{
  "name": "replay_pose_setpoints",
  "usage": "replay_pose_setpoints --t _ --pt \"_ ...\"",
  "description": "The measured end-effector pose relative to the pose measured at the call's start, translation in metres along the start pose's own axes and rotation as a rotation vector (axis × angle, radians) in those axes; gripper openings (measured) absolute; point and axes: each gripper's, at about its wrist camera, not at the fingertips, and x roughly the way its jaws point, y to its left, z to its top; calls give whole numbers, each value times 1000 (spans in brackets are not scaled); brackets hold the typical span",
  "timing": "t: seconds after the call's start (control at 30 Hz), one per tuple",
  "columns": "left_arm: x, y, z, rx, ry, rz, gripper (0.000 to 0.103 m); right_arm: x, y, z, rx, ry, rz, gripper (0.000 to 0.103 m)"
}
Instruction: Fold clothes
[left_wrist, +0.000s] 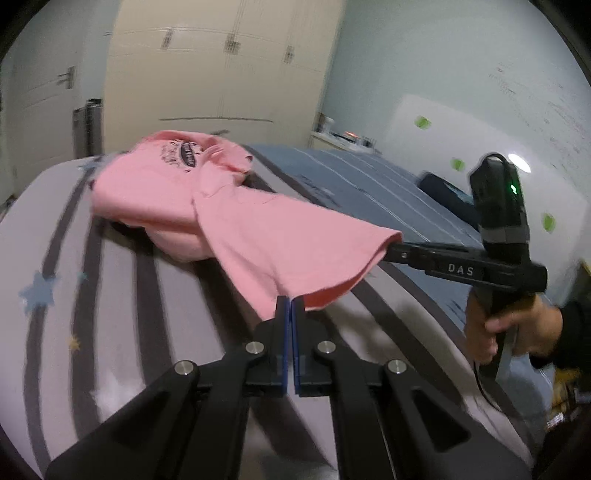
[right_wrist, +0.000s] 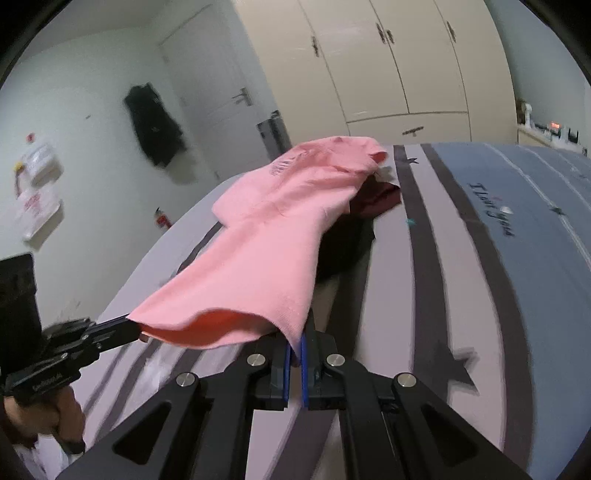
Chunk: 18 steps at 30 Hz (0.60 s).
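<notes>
A pink shirt (left_wrist: 236, 221) with a dark print is stretched from a heap at the far end of the bed toward me, its hem lifted off the cover. My left gripper (left_wrist: 290, 301) is shut on one corner of that hem. My right gripper (right_wrist: 295, 341) is shut on the other corner. In the left wrist view the right gripper (left_wrist: 388, 248) comes in from the right, its tips tucked into the pink shirt's edge. In the right wrist view the left gripper (right_wrist: 133, 325) comes in from the left under the pink shirt (right_wrist: 266, 251). The hem sags between the two grips.
Under the shirt's far part lie a dark red garment (right_wrist: 382, 197) and a black one (right_wrist: 343, 254). The bed cover (right_wrist: 424, 295) is lilac with dark stripes and stars, blue on the right. A cream wardrobe (right_wrist: 388, 66), a door and a hanging black jacket (right_wrist: 155, 122) stand behind.
</notes>
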Motion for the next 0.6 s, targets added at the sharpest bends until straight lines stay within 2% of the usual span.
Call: replay_pose_setpoints --t 0.13,0.27,0.33,0.4,0.47,0.6 --pt "-52 -41 -56 -42 23 -40 0 -67 23 -68 -58 65 28 4" --pt "-122 -67 -121 -138 23 -14 0 -138 71 -141 -109 97 53 4" --pt "-161 -75 -154 -225 19 16 0 -170 98 -174 -111 102 70 4" --pt "-195 -76 -189 -332 30 45 0 -194 123 -205 -57 136 97 4" --pt "-220 -74 -217 -366 40 99 0 -212 152 -237 -18 174 121 4" --pt "-249 -64 -255 -423 54 193 0 -218 211 -289 -83 223 121 4"
